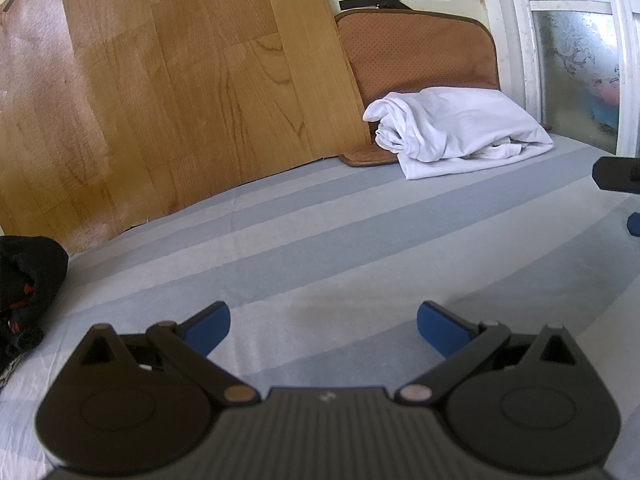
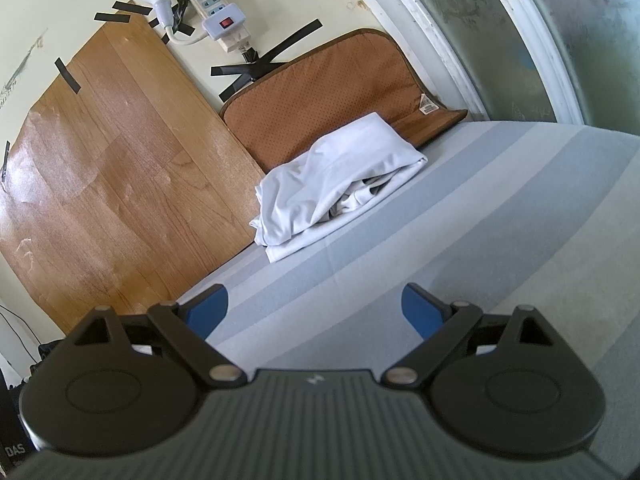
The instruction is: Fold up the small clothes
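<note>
While both grippers hang above the striped blue-grey sheet (image 1: 320, 240), neither one holds anything. Seen from the left wrist camera, a dark garment with red flecks (image 1: 24, 292) lies bunched at nine o'clock, at the sheet's left edge. Up at eleven o'clock a wood-grain panel (image 1: 168, 92) leans against the wall. The left gripper (image 1: 323, 330) sits at six o'clock with its blue pads (image 1: 208, 330) spread wide apart over bare sheet. At one o'clock the white garment (image 1: 460, 128), loosely folded into a bundle, rests on the sheet with its far side against a brown padded cushion (image 1: 420, 52). At three o'clock part of the other tool shows at the frame edge.

From the right wrist camera, the wood-grain panel fills nine to ten o'clock, fixed with strips of black tape (image 2: 68, 76). A white power strip (image 2: 218, 16) hangs on the wall at eleven o'clock. The white garment lies at twelve o'clock, well apart from the right gripper (image 2: 316, 312), whose fingers likewise stand wide apart at six o'clock. A frosted window (image 2: 500, 32) curves through one o'clock.
</note>
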